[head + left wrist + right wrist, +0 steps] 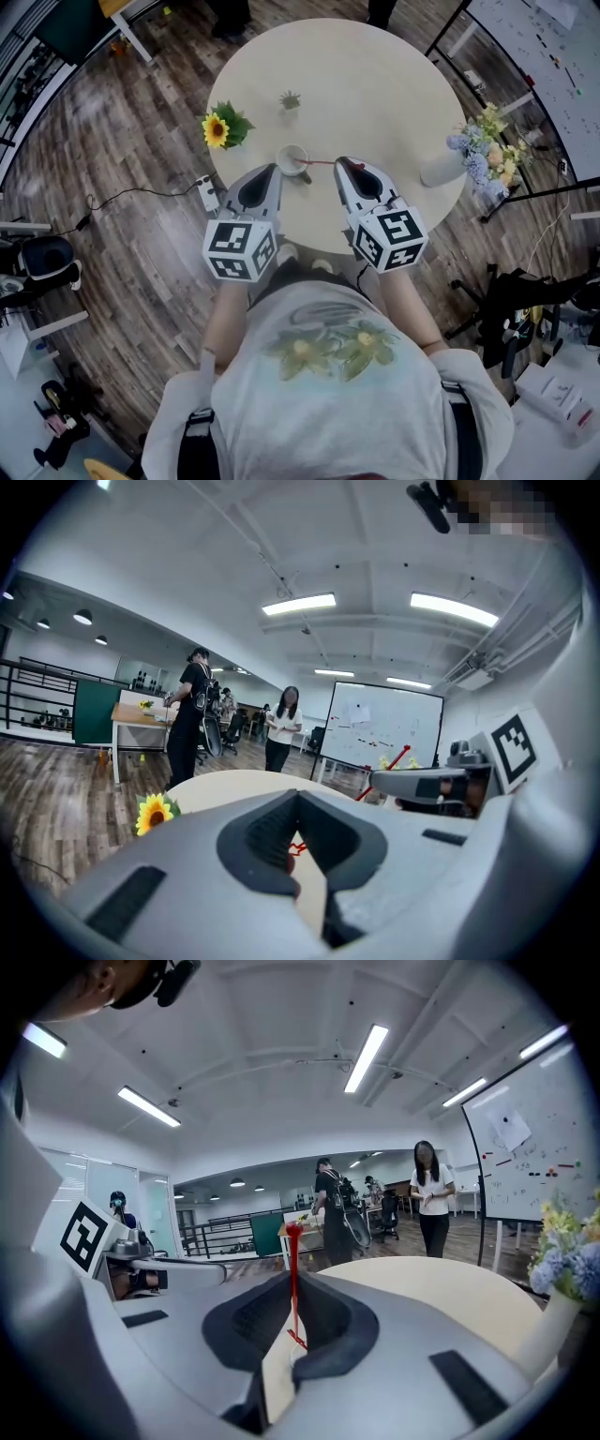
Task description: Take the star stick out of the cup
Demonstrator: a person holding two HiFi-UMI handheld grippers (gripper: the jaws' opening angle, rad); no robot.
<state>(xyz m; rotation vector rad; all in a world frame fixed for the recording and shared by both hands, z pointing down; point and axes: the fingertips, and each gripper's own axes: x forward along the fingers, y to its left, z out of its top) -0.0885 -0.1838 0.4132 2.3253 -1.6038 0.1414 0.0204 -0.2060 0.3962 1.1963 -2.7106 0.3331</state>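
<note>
The right gripper has its fingers pinched tight on the red star stick, which reaches left to the rim of the cup at the centre of the table. The left gripper has its fingers closed, with the tips just beside the cup.

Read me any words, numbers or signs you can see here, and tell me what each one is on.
No text here can be read.
Whiteboard: handwritten notes and pinned sheets, too small to read.
Left cube: black-and-white square markers only, no letters or digits.
Right cube: the same kind of markers, no letters or digits.
</note>
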